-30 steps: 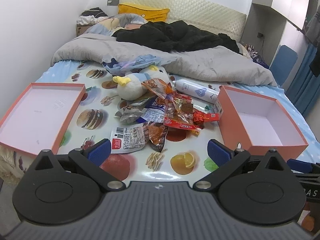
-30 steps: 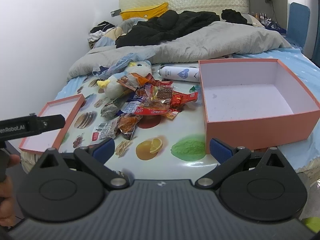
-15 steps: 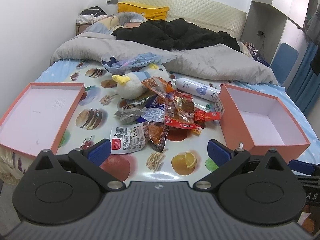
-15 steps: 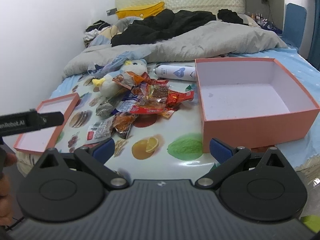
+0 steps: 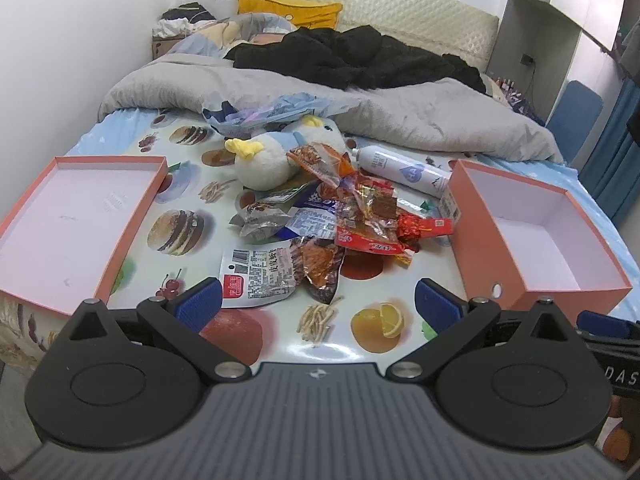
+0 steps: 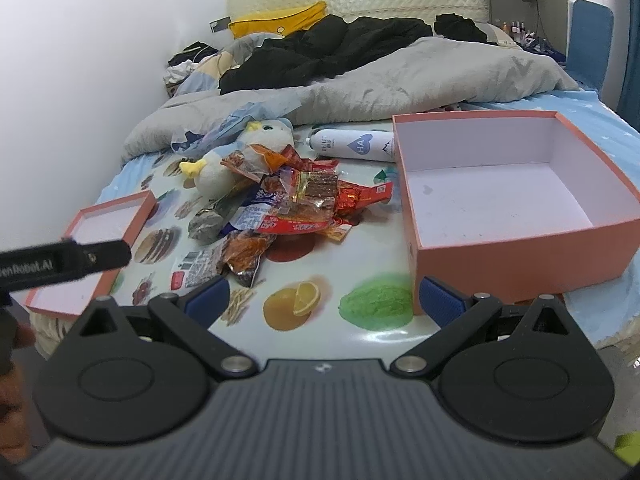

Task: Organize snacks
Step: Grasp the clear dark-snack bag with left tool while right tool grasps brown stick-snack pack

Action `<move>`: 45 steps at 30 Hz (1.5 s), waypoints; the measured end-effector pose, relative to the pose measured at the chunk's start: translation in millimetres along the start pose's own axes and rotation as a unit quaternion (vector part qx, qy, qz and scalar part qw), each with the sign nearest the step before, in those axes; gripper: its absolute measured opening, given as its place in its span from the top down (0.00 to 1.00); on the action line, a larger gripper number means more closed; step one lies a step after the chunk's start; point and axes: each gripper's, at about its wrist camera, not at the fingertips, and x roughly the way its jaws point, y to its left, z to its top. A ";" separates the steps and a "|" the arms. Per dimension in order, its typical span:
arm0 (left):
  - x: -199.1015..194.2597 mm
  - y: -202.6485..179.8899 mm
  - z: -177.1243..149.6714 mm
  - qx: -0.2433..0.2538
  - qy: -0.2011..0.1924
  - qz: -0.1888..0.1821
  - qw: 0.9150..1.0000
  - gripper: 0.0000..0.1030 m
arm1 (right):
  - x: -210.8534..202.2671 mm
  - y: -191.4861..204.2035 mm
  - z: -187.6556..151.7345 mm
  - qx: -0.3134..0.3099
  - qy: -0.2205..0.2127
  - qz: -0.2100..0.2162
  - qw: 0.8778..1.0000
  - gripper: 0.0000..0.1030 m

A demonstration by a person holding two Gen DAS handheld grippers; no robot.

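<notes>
Left wrist view. Your left gripper [image 5: 318, 306] hovers at the near edge of the bed [image 5: 440, 128], jaws wide and holding nothing; the pads are blue and ribbed. Containers, two: a shallow lid [image 5: 24, 216] on the left, salmon card outside, white inside, nothing in it; a deep box [image 5: 484, 264] on the right, same card, square-cornered, nothing in it, a small round hole in its near wall. Between them, on a glossy mat [image 5: 176, 236] printed with burgers, fries and fruit, lies your pile of snacks [image 5: 344, 216]: crinkled foil and clear plastic packets, mostly red and orange, overlapping too much to count. One flat white packet [image 5: 260, 276] with a barcode lies nearest your jaws. Behind the pile: one plush duck [image 5: 272, 160], soft, grey-white with a yellow beak, and one white bottle [image 5: 404, 170], a smooth cylinder lying on its side. A rumpled grey duvet [image 5: 420, 116] covers the far half of the bed.

Right wrist view. Your right gripper [image 6: 324, 300] hovers, jaws wide and holding nothing, just before the near corner of the deep box [image 6: 520, 248]. The box interior is bare white. The snacks [image 6: 288, 204] sit left of it, touching neither container. The lid [image 6: 132, 220] shows far left, partly behind the black body of your left gripper [image 6: 68, 262].
</notes>
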 end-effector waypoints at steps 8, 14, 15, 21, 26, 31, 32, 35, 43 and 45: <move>34.4 14.0 13.2 -0.016 0.013 0.011 1.000 0.00 | 33.6 9.5 8.9 0.001 0.015 0.015 1.000 0.00; 69.8 25.7 19.9 -0.013 0.029 0.019 0.999 0.00 | 65.5 14.5 14.6 -0.009 0.022 0.024 0.999 0.02; 76.5 28.0 20.6 -0.013 0.032 0.019 0.999 0.00 | 70.2 14.9 15.5 -0.012 0.023 0.025 0.999 0.05; 122.1 46.6 14.6 -0.019 0.053 0.004 0.998 0.00 | 104.6 16.5 17.4 -0.030 0.020 0.027 0.999 0.11; 157.8 58.1 15.9 -0.009 0.058 -0.002 0.998 0.00 | 138.0 17.5 18.8 -0.036 0.025 0.014 0.999 0.25; 186.6 68.5 28.7 -0.018 0.049 -0.012 0.999 0.00 | 168.4 23.8 29.6 -0.044 0.019 0.015 0.999 0.26; 192.5 69.2 31.7 -0.016 0.046 -0.013 0.999 0.00 | 174.2 24.9 33.4 -0.048 0.015 0.017 0.999 0.26; 209.4 72.0 39.5 -0.011 0.044 -0.013 0.999 0.01 | 192.9 28.0 45.3 -0.053 0.006 0.027 0.998 0.26; 254.0 81.3 48.7 -0.029 0.060 -0.018 0.998 0.01 | 247.7 26.1 67.7 -0.053 0.010 0.014 0.998 0.26; 264.4 82.7 50.1 -0.033 0.063 -0.019 0.997 0.01 | 261.4 24.7 70.8 -0.053 0.013 0.009 0.998 0.26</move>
